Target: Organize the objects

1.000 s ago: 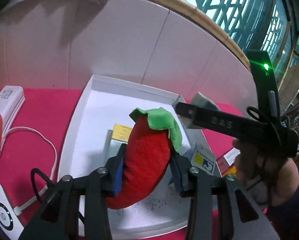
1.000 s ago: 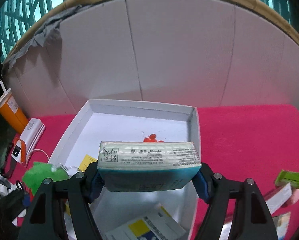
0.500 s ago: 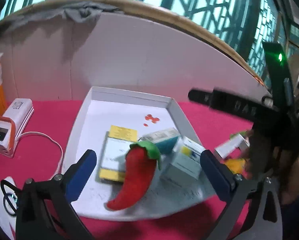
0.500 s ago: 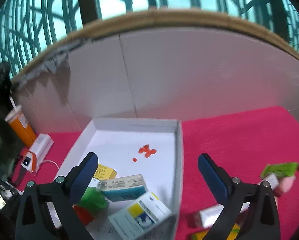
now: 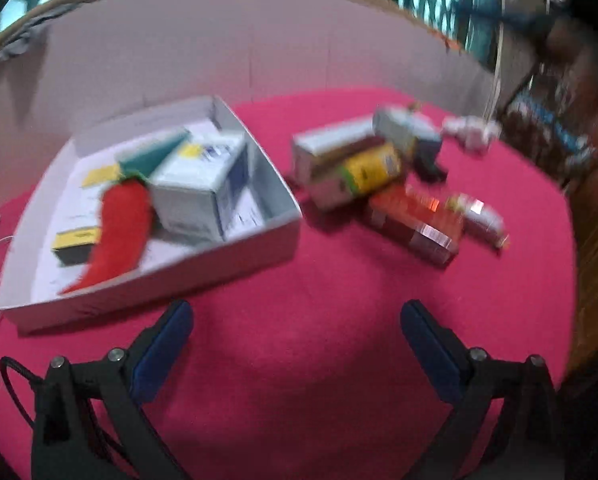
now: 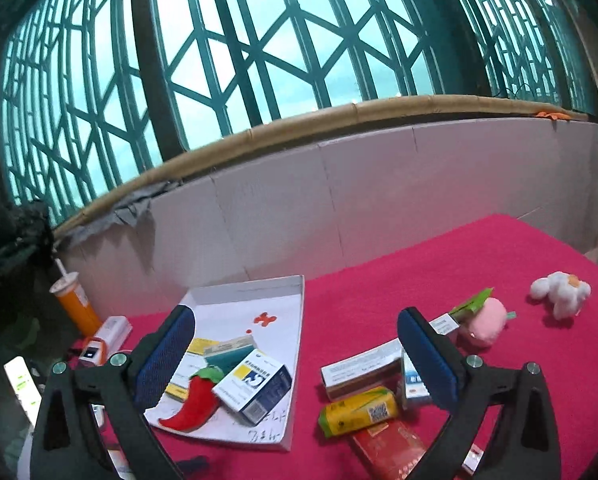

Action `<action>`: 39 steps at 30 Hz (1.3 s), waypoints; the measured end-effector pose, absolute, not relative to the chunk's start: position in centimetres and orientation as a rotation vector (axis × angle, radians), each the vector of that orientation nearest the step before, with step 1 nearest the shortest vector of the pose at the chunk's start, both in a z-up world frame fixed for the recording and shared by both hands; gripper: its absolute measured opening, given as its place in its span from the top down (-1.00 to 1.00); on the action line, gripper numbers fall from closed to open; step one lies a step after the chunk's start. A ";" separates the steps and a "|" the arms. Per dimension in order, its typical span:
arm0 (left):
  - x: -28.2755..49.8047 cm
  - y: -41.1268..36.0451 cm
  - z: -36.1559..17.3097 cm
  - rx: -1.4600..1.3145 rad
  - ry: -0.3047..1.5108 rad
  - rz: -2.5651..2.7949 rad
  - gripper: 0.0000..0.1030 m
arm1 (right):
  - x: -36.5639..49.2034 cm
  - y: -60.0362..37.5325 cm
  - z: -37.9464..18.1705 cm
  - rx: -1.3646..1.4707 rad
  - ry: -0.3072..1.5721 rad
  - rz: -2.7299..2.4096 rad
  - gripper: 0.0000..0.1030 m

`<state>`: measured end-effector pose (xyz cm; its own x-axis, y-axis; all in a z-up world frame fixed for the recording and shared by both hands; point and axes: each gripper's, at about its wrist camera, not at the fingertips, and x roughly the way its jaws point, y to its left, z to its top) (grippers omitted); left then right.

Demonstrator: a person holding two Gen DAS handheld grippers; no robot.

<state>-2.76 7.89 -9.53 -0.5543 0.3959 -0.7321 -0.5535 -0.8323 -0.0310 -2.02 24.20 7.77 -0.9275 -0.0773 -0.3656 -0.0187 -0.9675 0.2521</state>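
Both claws are seen released, nothing betw. pads: left gripper (image 5: 297, 334) and right gripper (image 6: 295, 350). Red plush chili (image 6: 193, 400) is laid in white tray (image 6: 295, 400) at 9 o'clock; loose boxes (image 6: 361, 372) are piled at 3 o'clock on red cloth (image 6: 399, 280).

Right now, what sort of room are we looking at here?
Probably a makeshift tabletop workspace by a window: a table with red cloth, white boards propped behind it, and teal lattice window panes above.
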 end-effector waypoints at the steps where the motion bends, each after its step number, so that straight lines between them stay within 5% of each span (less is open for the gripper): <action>1: -3.2 8.7 -10.4 -1.101 0.327 2.340 -1.00 | -1.5 24.3 8.1 0.570 -0.410 -3.011 -1.00; 39: -3.5 10.3 -11.2 -1.167 0.381 2.286 -1.00 | 1.3 23.7 9.6 0.458 -0.443 -2.967 -1.00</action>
<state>-3.48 10.27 -11.24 -0.4795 0.3355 -0.8109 -0.5806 -0.8142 0.0064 1.25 23.74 9.56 -0.9490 -0.1480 -0.2784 0.0601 -0.9518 0.3008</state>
